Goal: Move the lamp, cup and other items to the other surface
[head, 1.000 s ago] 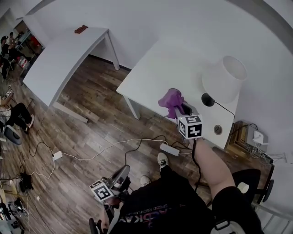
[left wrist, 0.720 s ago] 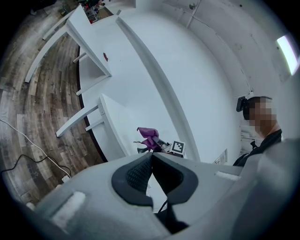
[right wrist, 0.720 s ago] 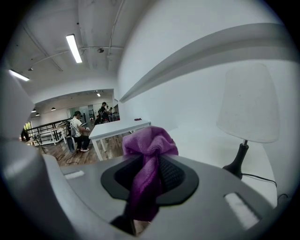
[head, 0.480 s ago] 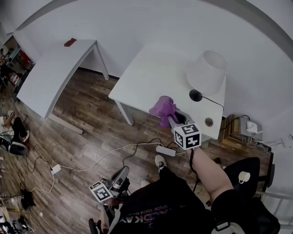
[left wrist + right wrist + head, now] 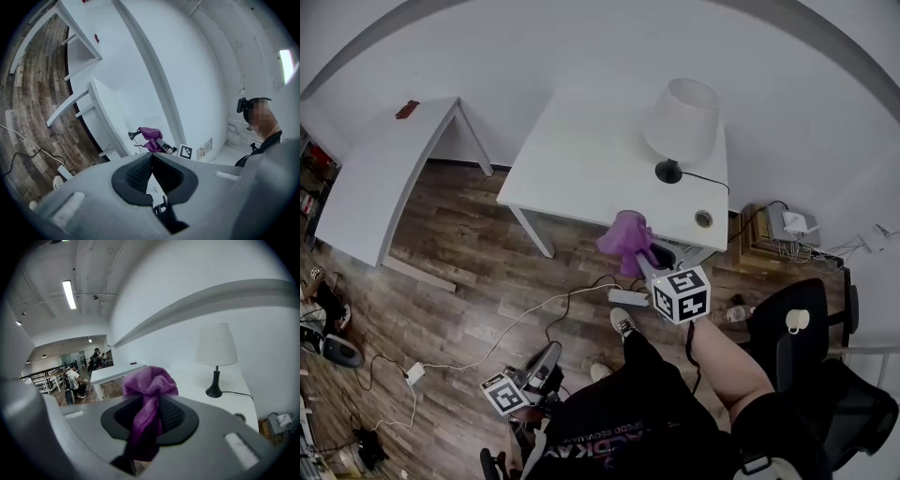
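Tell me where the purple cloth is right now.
In the head view the purple cloth is clamped in the right gripper at the white table's near edge, with the lamp just beyond.

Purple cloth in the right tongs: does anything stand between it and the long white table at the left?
Nothing visible does. Only open wooden floor lies between the crumpled purple cloth and the long white table.

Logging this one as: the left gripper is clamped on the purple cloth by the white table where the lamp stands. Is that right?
Wrong gripper. The right gripper view shows the right gripper shut on the purple cloth; the left gripper is shut with nothing between its jaws. The lamp does stand on the white table.
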Action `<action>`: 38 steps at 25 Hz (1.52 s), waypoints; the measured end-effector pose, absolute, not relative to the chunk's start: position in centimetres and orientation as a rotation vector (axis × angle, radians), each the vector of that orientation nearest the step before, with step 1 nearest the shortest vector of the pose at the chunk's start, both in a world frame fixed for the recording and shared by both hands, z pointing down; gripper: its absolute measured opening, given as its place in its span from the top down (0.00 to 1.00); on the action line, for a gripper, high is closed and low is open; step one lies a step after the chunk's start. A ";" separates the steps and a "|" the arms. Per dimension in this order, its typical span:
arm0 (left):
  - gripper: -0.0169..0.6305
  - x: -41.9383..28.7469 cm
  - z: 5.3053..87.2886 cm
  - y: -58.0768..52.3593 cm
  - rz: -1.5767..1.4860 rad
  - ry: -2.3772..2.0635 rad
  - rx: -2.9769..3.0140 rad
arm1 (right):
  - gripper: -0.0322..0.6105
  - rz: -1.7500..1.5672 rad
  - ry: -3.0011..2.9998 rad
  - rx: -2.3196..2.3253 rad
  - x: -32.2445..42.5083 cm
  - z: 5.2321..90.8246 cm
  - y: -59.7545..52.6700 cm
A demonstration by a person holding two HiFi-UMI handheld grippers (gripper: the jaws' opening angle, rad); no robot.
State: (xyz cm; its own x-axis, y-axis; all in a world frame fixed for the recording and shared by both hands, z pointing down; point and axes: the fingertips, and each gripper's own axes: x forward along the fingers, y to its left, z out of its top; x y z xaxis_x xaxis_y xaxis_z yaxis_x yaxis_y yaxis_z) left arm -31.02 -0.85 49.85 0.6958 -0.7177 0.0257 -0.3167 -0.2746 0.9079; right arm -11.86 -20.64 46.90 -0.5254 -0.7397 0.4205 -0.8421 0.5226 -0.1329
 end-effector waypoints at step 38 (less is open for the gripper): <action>0.98 -7.1 49.3 -3.5 -0.155 -0.300 1.976 | 0.81 0.747 -2.135 1.947 16.4 45.4 -4.6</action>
